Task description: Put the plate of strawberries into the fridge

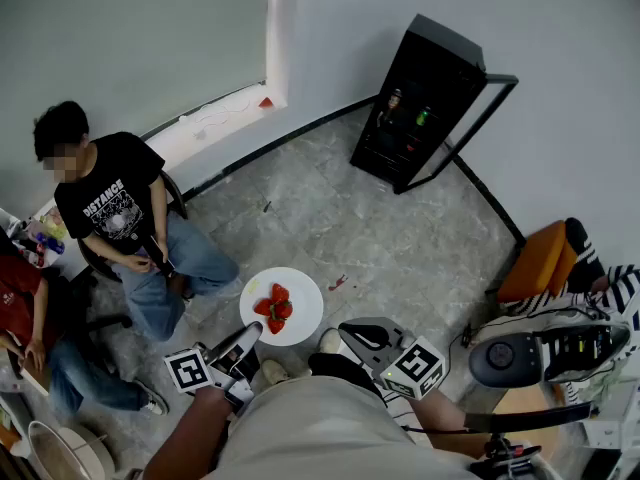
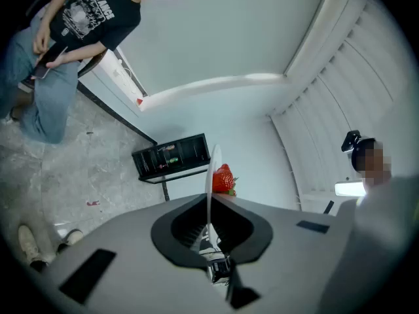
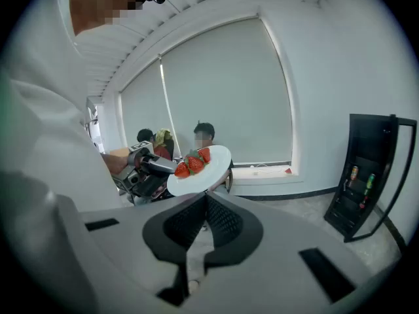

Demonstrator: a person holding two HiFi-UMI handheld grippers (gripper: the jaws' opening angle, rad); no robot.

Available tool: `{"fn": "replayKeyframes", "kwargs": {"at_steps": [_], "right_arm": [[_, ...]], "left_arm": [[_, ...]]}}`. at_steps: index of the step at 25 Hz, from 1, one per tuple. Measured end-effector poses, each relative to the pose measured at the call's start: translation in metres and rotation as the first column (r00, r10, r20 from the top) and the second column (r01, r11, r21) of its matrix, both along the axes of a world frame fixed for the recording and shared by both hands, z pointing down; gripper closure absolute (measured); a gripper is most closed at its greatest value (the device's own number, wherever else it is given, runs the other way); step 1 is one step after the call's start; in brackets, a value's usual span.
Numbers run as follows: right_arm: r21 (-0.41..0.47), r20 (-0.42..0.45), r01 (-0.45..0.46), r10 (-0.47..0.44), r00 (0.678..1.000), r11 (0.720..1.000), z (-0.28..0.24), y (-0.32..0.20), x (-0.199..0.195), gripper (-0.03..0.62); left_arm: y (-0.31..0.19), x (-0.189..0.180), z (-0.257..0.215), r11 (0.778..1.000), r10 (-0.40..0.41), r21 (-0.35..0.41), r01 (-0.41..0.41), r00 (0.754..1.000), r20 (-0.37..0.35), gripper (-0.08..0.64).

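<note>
A white plate (image 1: 300,313) carries several red strawberries (image 1: 277,308) and hangs above the floor in front of me. My left gripper (image 1: 251,333) is shut on the plate's near left rim. In the left gripper view the plate (image 2: 209,175) shows edge-on between the jaws, with a strawberry (image 2: 223,178) beyond it. My right gripper (image 1: 347,331) is shut and empty, just right of the plate and apart from it. In the right gripper view the plate (image 3: 203,172) and the left gripper (image 3: 149,169) lie ahead. The black fridge (image 1: 420,98) stands against the far wall with its glass door (image 1: 470,128) swung open.
A person in a black T-shirt (image 1: 115,213) sits on a chair at the left, with another person in red (image 1: 20,313) beside. An orange seat (image 1: 540,258) and equipment (image 1: 545,353) stand at the right. Bottles (image 1: 408,108) sit inside the fridge. Grey floor (image 1: 400,238) stretches toward it.
</note>
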State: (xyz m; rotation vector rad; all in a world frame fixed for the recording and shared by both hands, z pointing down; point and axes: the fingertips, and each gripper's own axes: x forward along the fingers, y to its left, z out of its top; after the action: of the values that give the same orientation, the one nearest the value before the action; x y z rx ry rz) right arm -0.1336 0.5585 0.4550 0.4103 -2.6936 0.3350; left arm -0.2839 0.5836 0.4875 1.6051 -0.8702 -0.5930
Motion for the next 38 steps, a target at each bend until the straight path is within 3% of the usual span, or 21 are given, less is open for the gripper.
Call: {"fn": "replayKeyframes", "kwargs": {"at_steps": [9,21,25,32,38], "right_arm": [[-0.009,0.028,-0.072,0.072,0.997,0.997,-0.021,-0.08,0.07,0.575],[-0.019,0.087,-0.153,0.154,0.984,0.988,-0.001,-0.166,0.17,0.57],[-0.036,0.084,-0.222,0.225,0.971,0.974,-0.008,-0.204,0.204,0.476],[-0.041,0.056,-0.334,0.336,0.94,0.942,-0.007,-0.266,0.235,0.476],[-0.036,0.014,-0.449,0.45,0.893,0.893,-0.013,-0.342,0.244,0.477]], "left_arm": [[-0.101,0.065,-0.036,1.0,0.021,-0.004,-0.021,1.0,-0.006,0.538],[-0.207,0.144,-0.016,0.999,0.043,-0.013,-0.042,0.999,0.023,0.538],[-0.255,0.174,-0.03,0.998,0.061,-0.033,-0.061,0.998,0.009,0.538],[-0.346,0.206,-0.031,0.987,0.155,-0.041,-0.156,0.988,-0.015,0.538],[-0.448,0.225,-0.016,0.961,0.271,-0.039,-0.273,0.961,-0.048,0.538]]}}
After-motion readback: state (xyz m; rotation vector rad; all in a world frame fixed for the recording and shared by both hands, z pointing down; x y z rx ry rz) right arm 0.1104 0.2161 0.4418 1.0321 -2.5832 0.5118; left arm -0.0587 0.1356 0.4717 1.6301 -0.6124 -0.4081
